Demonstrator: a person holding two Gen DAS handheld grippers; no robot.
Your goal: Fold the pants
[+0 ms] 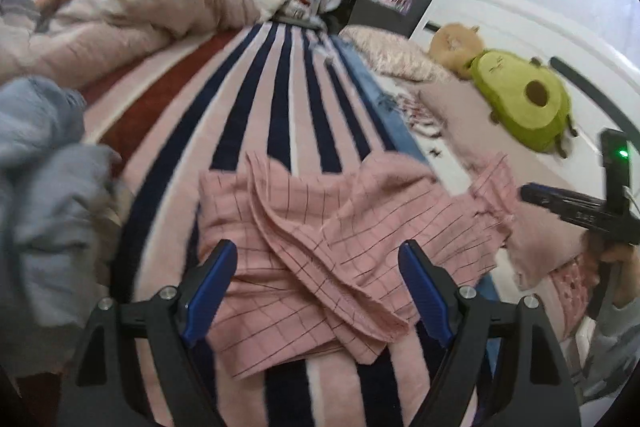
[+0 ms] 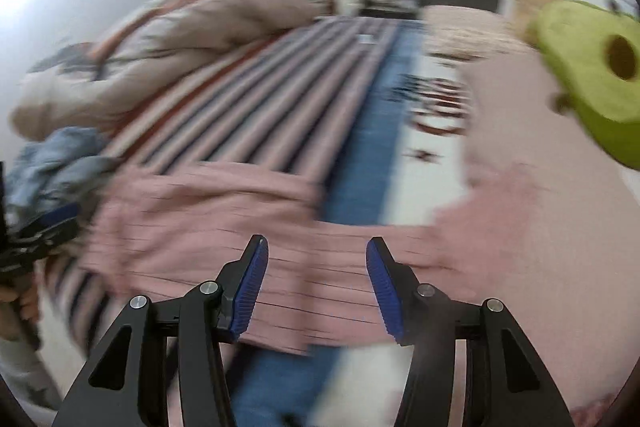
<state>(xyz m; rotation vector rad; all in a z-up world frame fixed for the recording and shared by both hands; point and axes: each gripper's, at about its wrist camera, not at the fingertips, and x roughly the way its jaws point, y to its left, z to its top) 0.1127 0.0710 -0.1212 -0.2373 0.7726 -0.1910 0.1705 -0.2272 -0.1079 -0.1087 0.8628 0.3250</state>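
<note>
- Pants [image 1: 320,247]: pink fabric with a thin dark grid, lying crumpled and partly folded over itself on the bed, across the striped blanket [image 1: 280,87]. One end reaches toward the pale pink sheet [image 1: 452,115] on the right.
- Left tongs [image 1: 316,291]: blue-padded fingers spread wide apart, nothing between them. They sit above the near part of the pants; contact with the fabric cannot be determined.
- Right tongs [image 2: 316,287]: fingers apart, nothing clamped. In the right wrist view the pants [image 2: 208,219] lie below and ahead of the fingers; this view is motion-blurred, so contact cannot be determined.
- In the left wrist view the right tongs appear at the right edge as a black body [image 1: 580,207] with a green light, just beside the far end of the pants.
- Light blue garment [image 1: 44,167]: bunched at the left of the bed, near the pants.
- Rumpled pink comforter [image 1: 120,15]: piled at the far left of the bed.
- Green avocado plush [image 1: 524,103]: on the sheet at the right, well apart from the pants, with a tan plush [image 1: 456,41] touching it behind.
</note>
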